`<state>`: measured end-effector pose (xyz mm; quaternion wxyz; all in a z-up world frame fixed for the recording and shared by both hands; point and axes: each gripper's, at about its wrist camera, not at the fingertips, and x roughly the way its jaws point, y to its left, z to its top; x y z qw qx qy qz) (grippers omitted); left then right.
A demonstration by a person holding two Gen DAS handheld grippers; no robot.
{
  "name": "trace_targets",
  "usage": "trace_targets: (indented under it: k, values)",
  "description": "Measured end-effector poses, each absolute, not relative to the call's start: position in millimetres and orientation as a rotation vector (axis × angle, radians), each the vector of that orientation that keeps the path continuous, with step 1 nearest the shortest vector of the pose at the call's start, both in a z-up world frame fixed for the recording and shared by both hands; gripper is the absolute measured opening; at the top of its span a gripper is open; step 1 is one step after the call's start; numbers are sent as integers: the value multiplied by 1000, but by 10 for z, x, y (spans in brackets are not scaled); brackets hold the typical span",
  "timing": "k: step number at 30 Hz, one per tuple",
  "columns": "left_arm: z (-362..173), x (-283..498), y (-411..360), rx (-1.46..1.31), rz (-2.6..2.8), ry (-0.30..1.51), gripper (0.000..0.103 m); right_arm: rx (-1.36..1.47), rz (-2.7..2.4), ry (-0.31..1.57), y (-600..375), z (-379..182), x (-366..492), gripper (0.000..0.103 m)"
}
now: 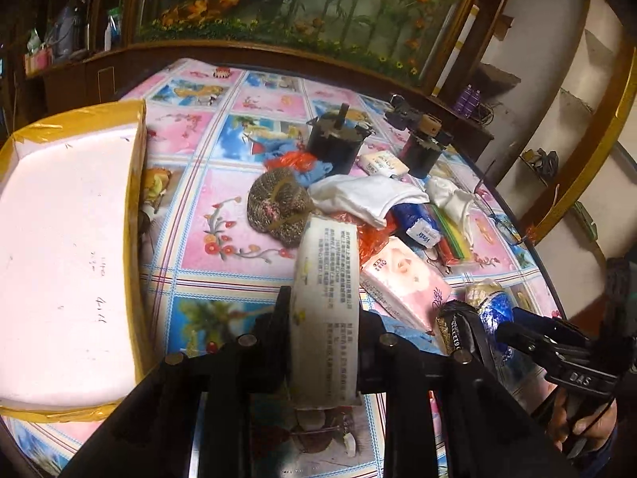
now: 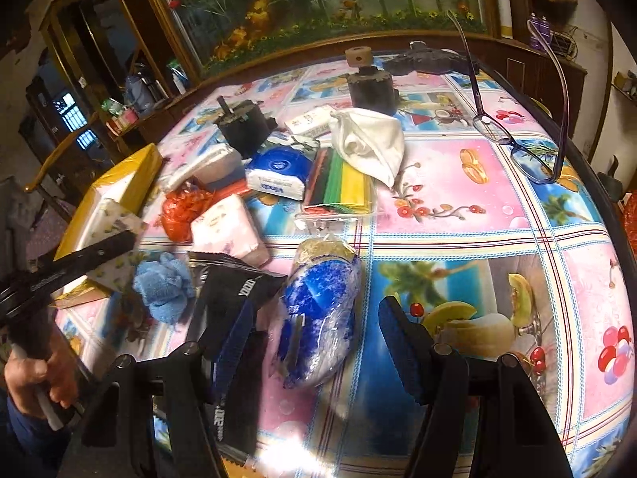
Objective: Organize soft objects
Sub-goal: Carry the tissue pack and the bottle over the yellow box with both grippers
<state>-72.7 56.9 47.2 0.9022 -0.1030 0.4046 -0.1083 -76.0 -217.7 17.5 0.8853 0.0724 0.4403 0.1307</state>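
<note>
My left gripper (image 1: 324,310) is shut on a white tissue pack with printed text (image 1: 324,302), held above the table beside the white foam box (image 1: 59,247); the pack also shows in the right wrist view (image 2: 115,215). My right gripper (image 2: 318,334) is open, its fingers either side of a blue and clear plastic bag (image 2: 322,310) lying on the table. A black foil packet (image 2: 231,283) lies against the left finger. Soft items are piled mid-table: a pink tissue pack (image 1: 402,283), white cloth (image 1: 366,195), blue towel (image 2: 163,283), woven hat (image 1: 278,203).
Two black cylinders (image 1: 334,143) (image 1: 422,151) stand at the back of the table. Glasses (image 2: 525,147) lie at the right. A coloured zip-bag pack (image 2: 338,183) and blue Vinda tissues (image 2: 278,175) lie mid-table. A cabinet and a framed picture stand behind.
</note>
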Motion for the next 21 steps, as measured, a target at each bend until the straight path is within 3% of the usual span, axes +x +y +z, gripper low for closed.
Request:
trace_targets:
  k: [4, 7, 21]
  values:
    - [468, -753, 561, -207, -228, 826, 24, 119, 252, 956, -2127, 78, -691, 69]
    - [448, -766, 545, -207, -238, 827, 24, 96, 259, 952, -2102, 46, -703, 41]
    - [536, -837, 597, -222, -248, 788, 24, 116, 289, 814, -2135, 474, -884, 39]
